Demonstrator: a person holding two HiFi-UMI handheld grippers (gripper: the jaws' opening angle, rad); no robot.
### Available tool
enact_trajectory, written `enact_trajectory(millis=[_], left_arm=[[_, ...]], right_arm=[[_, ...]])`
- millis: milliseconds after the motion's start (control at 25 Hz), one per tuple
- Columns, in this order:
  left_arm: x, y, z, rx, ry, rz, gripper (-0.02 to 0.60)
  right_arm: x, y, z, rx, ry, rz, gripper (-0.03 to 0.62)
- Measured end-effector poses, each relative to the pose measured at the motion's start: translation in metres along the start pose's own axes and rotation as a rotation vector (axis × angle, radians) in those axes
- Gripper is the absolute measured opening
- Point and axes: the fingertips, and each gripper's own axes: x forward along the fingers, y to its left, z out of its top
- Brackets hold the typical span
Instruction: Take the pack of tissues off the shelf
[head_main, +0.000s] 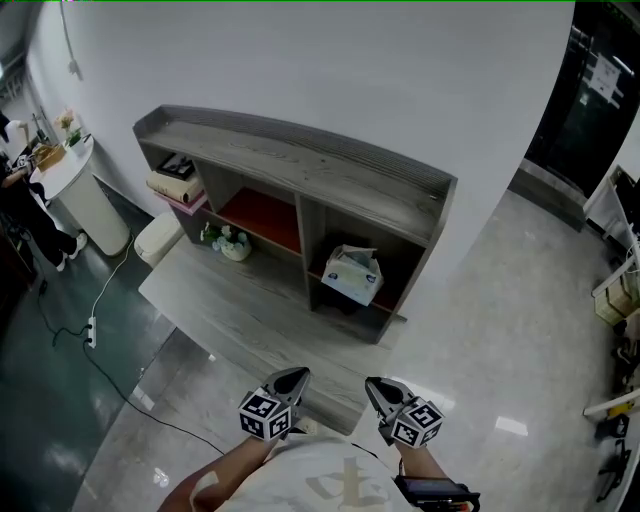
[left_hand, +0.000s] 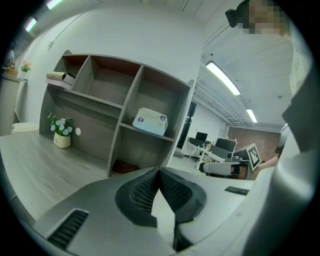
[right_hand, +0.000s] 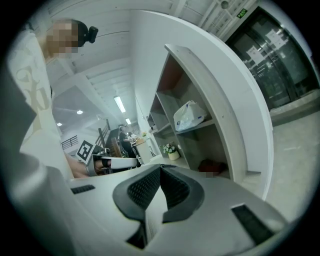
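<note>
The pack of tissues (head_main: 352, 274) is white and pale blue and lies in the right-hand compartment of the grey wooden shelf (head_main: 300, 165). It also shows in the left gripper view as the pack of tissues (left_hand: 150, 121) and in the right gripper view as the pack of tissues (right_hand: 189, 115). My left gripper (head_main: 297, 379) and right gripper (head_main: 373, 390) are held close to my body, well short of the shelf, at the front edge of the low platform. Both grippers are shut with nothing between the pads (left_hand: 159, 171) (right_hand: 160, 169).
A small vase of flowers (head_main: 231, 243) stands on the wooden platform (head_main: 240, 310) left of the tissues. Books (head_main: 175, 180) lie in the left compartment. A red object (left_hand: 125, 168) lies under the tissue compartment. A white bin (head_main: 157, 238) and a cable (head_main: 100, 300) lie at the left.
</note>
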Motion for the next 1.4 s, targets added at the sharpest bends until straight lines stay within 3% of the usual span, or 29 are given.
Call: enact_trajectory(millis=[720,1400], left_arm=[[0.044,0.033,0.026,0.022,0.015,-0.116,0.003],[0.064,0.067,0.060,0.060,-0.005,-0.178,0.003]], right_arm=[[0.035,-0.026,0.025,-0.008,-0.043,-0.100,0.005],[0.068,-0.032,0.032,-0.010,-0.074,-0.172,0.005]])
